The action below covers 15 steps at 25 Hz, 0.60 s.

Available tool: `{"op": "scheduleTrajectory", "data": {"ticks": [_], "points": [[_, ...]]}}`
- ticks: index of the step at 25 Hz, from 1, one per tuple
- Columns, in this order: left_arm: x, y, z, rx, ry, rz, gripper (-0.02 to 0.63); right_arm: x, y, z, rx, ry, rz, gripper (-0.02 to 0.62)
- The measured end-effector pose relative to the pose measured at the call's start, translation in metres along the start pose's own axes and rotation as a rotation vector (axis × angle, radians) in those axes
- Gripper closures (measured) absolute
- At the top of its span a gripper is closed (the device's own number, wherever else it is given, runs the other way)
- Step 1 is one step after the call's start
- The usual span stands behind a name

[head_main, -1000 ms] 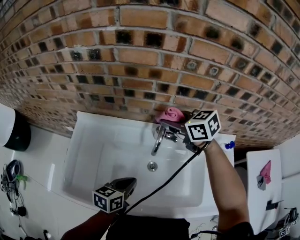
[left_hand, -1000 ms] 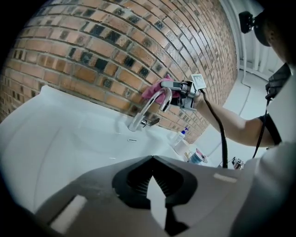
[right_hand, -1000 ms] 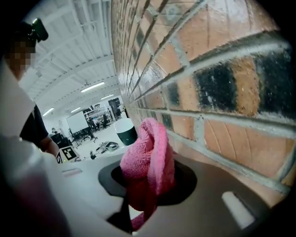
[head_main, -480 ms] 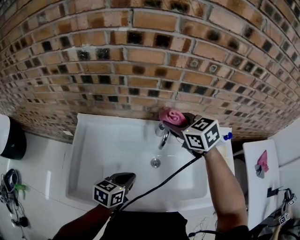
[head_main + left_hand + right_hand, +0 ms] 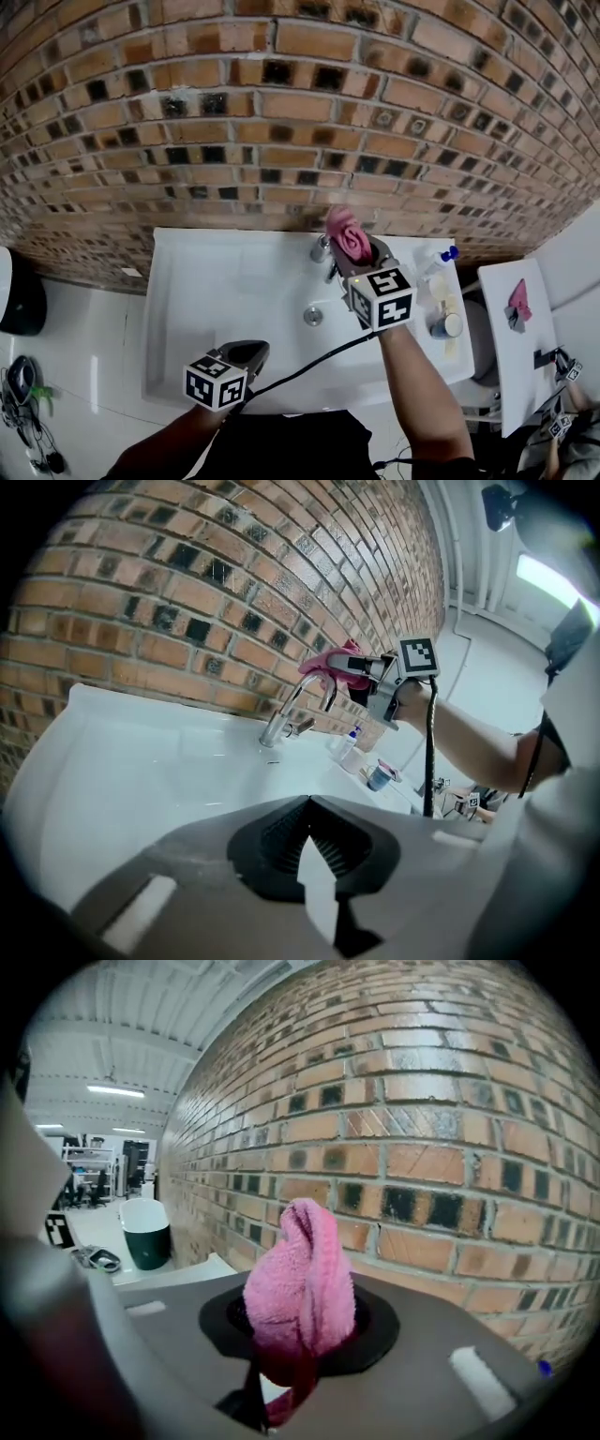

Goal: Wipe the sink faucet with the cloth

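Observation:
A pink cloth (image 5: 348,234) is bunched up in my right gripper (image 5: 355,253), which is shut on it. In the right gripper view the cloth (image 5: 302,1279) stands up between the jaws in front of the brick wall. The left gripper view shows the cloth (image 5: 340,658) against the top of the chrome faucet's (image 5: 282,718) curved spout. In the head view only the faucet's base (image 5: 322,249) shows, because the right gripper hides the spout. My left gripper (image 5: 249,353) hangs shut and empty over the front rim of the white sink (image 5: 216,281).
A brick wall (image 5: 281,122) rises right behind the sink. A blue-capped bottle (image 5: 437,259) and a cup (image 5: 448,324) stand on the sink's right ledge. A dark bin (image 5: 21,295) is on the floor at left, and a white cabinet top (image 5: 525,347) at right.
My right gripper with the cloth has swung from the faucet's right side to over the spout, the marker cube coming nearer. The left gripper stays at the front rim.

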<state>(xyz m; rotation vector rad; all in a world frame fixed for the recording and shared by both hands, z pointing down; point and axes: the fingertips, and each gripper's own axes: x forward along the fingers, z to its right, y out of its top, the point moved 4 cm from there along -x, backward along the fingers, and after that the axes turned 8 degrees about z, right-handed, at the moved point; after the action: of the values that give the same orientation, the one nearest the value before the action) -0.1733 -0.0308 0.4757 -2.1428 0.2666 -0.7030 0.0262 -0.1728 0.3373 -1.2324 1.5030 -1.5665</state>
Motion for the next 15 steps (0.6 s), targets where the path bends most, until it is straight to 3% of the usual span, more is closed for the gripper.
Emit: {"op": "scheduleTrajectory", "data": {"ticks": [5,15], "points": [[-0.016,-0.006,-0.007,0.005,0.004,-0.005,0.6,-0.013,-0.008,-0.009,0.012,-0.139,0.063,0.485],[-0.02,-0.014,-0.008,-0.006,-0.006,0.001,0.6,-0.03,-0.021,-0.035,-0.091,-0.207,0.046,0.485]]}}
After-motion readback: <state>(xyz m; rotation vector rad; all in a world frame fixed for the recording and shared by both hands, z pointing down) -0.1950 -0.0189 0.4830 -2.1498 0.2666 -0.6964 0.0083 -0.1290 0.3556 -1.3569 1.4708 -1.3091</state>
